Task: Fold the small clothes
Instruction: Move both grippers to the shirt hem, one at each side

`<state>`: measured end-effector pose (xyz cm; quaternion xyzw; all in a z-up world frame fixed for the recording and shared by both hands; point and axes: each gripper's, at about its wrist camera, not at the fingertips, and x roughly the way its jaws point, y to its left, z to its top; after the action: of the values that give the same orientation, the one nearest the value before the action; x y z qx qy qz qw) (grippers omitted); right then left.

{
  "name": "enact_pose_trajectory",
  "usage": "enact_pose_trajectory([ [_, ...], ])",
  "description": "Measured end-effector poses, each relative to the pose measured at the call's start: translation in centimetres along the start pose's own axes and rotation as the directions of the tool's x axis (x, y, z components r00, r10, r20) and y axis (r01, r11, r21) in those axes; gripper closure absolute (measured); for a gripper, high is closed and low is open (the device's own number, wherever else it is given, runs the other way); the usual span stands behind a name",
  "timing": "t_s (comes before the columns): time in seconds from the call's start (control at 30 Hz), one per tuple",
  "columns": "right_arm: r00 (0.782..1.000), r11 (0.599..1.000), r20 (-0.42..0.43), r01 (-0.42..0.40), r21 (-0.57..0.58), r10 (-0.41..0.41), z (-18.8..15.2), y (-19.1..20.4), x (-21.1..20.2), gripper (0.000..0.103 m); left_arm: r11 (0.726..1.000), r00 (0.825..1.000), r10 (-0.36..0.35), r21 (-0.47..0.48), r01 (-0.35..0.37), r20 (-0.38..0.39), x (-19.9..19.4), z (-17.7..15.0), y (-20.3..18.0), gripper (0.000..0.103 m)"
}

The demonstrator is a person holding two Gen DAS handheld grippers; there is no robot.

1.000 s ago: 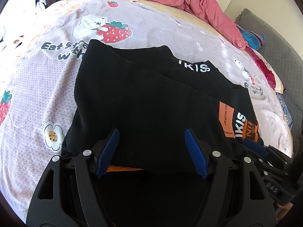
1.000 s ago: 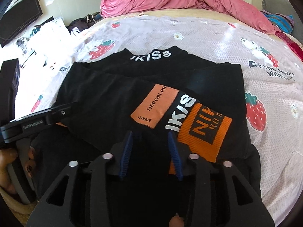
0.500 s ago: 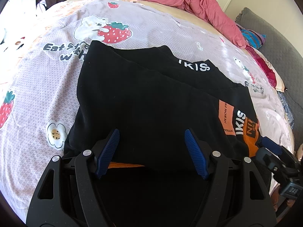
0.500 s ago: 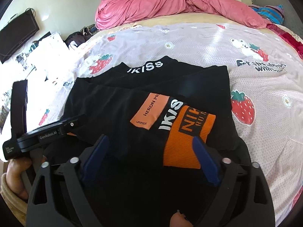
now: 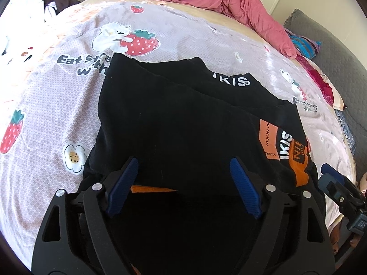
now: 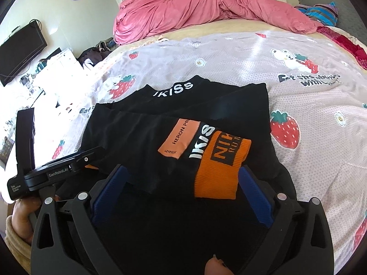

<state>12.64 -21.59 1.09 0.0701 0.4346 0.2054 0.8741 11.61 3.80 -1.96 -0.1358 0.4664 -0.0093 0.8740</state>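
A small black top [image 5: 179,119] with white "IKISS" lettering and an orange cuff [image 6: 220,165] lies folded on the strawberry-print bedsheet [image 5: 45,105]; it also shows in the right wrist view [image 6: 142,133]. My left gripper [image 5: 183,185] is open and empty over its near left hem. My right gripper [image 6: 181,190] is open wide and empty, its blue pads either side of the orange cuff. The left gripper's body [image 6: 59,171] shows at the right view's left edge, and the right gripper's [image 5: 339,190] at the left view's right edge.
A crumpled pink duvet [image 6: 206,11] lies across the far side of the bed. Striped and red clothes [image 5: 305,45] sit at the far right by a grey headboard [image 5: 332,52]. A monitor [image 6: 20,50] and cluttered desk stand to the left.
My right gripper has opened from nearly shut to wide and pulled back a little from the orange cuff, which now lies free. The left gripper has stayed open and barely moved.
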Motion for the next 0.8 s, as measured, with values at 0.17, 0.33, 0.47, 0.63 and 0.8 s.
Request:
enact_pose_trajectory([
  [0.17,1.0,1.0,0.005,-0.005,0.007,0.004,-0.1,0.0,-0.5,0.005,1.0,1.0,0.005,-0.005,-0.005,0.004,-0.8,-0.1,0.0,0.01],
  [0.33,1.0,1.0,0.012,-0.004,0.011,0.004,-0.2,-0.1,-1.1,0.005,1.0,1.0,0.025,-0.005,-0.025,0.009,-1.6,-0.4,0.1,0.009],
  [0.47,1.0,1.0,0.02,-0.003,0.013,0.002,-0.2,0.0,-1.5,0.005,1.0,0.999,0.03,-0.007,-0.03,0.023,-2.4,-0.4,0.2,0.009],
  [0.63,1.0,1.0,0.03,0.004,0.012,-0.004,-0.3,0.0,-2.1,0.005,0.999,0.999,0.032,-0.004,-0.032,0.04,-3.3,-0.5,0.1,0.009],
  [0.8,0.999,1.0,0.041,0.006,0.011,-0.007,-0.4,0.0,-2.7,0.005,0.999,0.998,0.038,0.002,-0.038,0.053,-4.3,-0.7,0.2,0.009],
])
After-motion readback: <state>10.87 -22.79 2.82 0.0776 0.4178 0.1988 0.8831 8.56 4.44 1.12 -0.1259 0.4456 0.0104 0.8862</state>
